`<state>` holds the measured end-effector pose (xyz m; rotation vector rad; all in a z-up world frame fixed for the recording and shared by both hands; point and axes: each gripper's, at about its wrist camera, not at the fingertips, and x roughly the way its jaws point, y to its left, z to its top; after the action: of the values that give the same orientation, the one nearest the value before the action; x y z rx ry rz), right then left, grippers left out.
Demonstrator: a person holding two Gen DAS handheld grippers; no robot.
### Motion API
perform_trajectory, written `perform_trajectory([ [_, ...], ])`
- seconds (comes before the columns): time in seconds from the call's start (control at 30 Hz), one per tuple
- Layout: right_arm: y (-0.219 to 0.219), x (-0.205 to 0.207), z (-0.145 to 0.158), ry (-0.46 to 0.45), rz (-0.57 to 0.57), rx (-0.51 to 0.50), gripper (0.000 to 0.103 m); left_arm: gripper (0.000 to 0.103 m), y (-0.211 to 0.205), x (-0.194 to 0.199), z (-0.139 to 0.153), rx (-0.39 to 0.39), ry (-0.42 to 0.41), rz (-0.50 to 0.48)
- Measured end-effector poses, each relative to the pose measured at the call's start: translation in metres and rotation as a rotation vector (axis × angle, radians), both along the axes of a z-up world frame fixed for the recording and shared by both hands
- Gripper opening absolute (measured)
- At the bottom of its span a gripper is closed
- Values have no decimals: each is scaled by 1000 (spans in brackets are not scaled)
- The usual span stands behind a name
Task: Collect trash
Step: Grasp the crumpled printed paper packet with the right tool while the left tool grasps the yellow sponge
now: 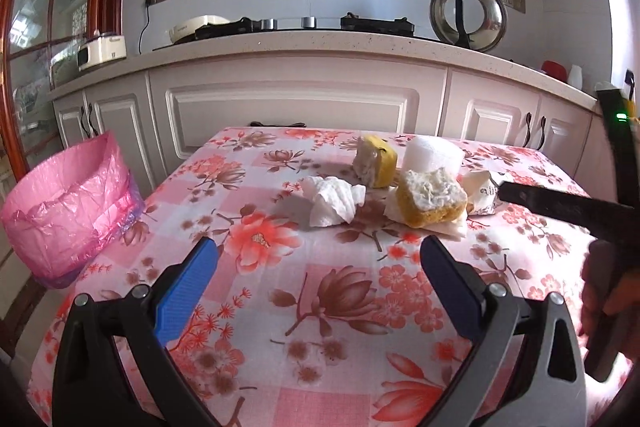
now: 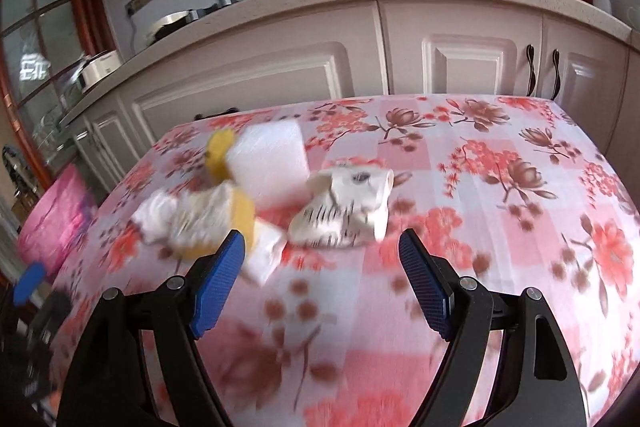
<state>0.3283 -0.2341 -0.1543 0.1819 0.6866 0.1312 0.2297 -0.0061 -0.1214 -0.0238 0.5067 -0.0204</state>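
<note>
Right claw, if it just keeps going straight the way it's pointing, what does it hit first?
Most likely the crumpled printed wrapper, which lies just ahead of the open right claw, roughly centred between its pads. The picture is motion-blurred, so depth is uncertain. The white foam block sits farther back and left.

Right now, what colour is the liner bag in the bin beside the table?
Pink, translucent plastic liner bag; clearest in the left wrist view.
</note>
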Motion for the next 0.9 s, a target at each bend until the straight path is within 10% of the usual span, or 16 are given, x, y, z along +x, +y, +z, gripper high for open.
perform_trajectory([
  [0.37,12,56,-16,106,-40,-44,74,98,18,1,4,-40,27,31],
  [0.5,12,54,-20,124,-29,-63,56,98,18,4,3,-44,39,26],
  [0.9,-8,8,-3,38,-2,-18,49,98,-16,23,1,2,62,-24],
])
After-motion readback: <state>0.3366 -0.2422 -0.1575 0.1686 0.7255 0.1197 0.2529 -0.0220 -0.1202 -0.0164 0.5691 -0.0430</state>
